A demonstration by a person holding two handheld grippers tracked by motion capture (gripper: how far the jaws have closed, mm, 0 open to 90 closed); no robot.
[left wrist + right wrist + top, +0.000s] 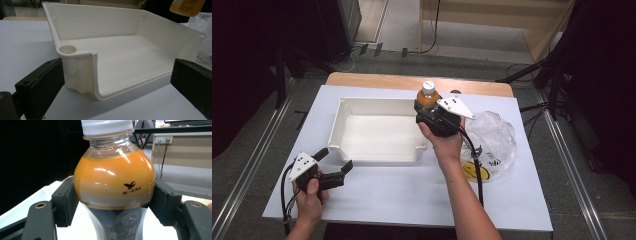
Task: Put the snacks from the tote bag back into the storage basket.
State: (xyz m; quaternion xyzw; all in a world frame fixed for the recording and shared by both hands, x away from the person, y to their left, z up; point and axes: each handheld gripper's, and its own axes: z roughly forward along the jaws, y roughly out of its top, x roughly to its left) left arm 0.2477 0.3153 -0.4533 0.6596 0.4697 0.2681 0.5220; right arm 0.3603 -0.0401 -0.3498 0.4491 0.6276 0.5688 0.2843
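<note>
Orange drink bottle [113, 182] upright, clamped between right gripper [432, 114] jaws; left gripper [334, 165] jaws wide, empty.

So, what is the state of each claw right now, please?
Left claw: open, holding nothing, in front of the white plastic tray.
Right claw: closed on the clear plastic bottle of orange drink with white cap.

Left gripper [117, 82] sits low on the white table [22, 42], jaws spread wide with nothing between the pads. Dead ahead is the white tray [112, 37], its cut-out front wall facing the camera and a round socket at the near corner. Top right, the bottom of an orange bottle [187, 7] hangs above crinkled clear plastic [203, 27].
</note>
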